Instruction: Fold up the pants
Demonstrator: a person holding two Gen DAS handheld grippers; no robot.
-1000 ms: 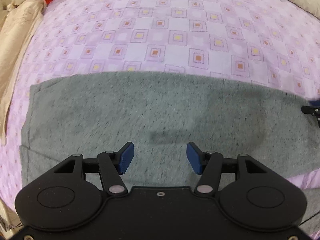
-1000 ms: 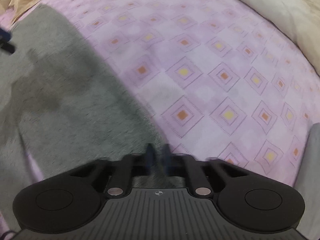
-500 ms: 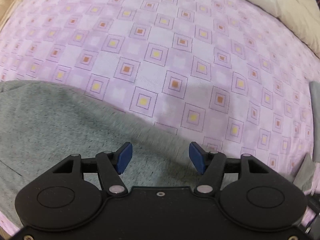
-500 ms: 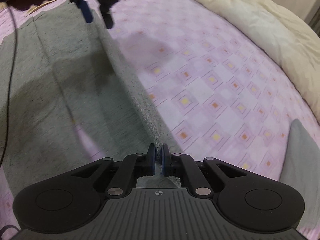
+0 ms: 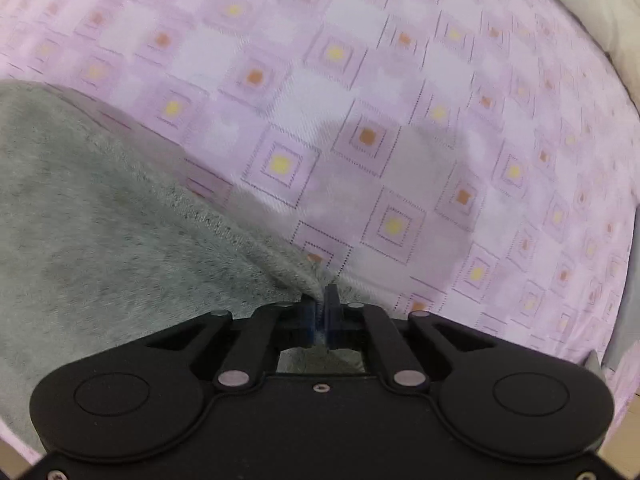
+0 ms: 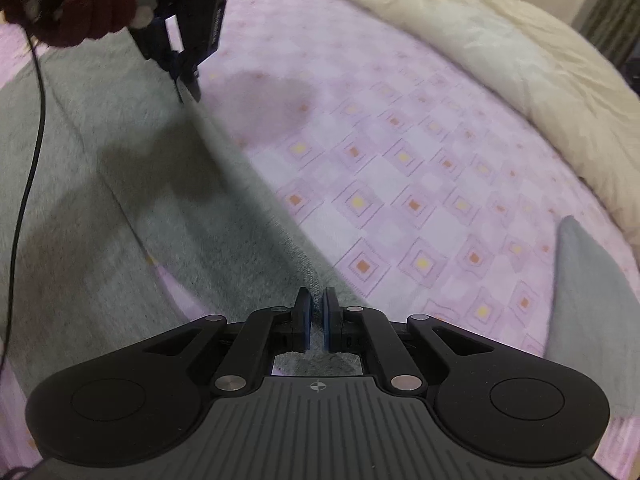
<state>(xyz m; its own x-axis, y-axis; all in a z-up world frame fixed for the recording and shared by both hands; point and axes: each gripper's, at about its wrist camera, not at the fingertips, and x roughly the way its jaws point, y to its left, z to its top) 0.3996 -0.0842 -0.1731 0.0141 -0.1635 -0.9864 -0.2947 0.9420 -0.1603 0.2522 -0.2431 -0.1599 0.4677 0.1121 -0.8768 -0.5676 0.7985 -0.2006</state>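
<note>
Left wrist view: the left gripper (image 5: 320, 312) points down at the bed, and its blue pads are pressed together on the raised edge of the grey pants (image 5: 100, 220); the jaws have just been closing, and a ridge of the fleecy cloth is caught between them. From that pinch the cloth spreads away to the left and lower part of the view, lying on the pink bedsheet (image 5: 360, 80) with its pattern of nested squares. The gripper's shadow falls on the sheet just beyond the pads. At the far upper right a cream duvet (image 5: 592, 4) borders the sheet.

Right wrist view: the right gripper (image 6: 315, 318) has its blue pads drawn close, pinching a fold of the same pants (image 6: 100, 220) along their right-hand edge. The grey edge runs from this grip up and away toward the left gripper (image 6: 188, 88), seen in the upper left, pointing down with its tips at that same edge. A hand in a dark red glove (image 6: 84, 12) holds that gripper, and a thin black cable (image 6: 30, 148) hangs from it across the cloth. The bedsheet (image 6: 400, 160) lies bare to the right of the pants. A separate piece of grey cloth (image 6: 592, 300) rises at the right border; what it is cannot be told. The cream duvet (image 6: 480, 40) is heaped along the far side.
</note>
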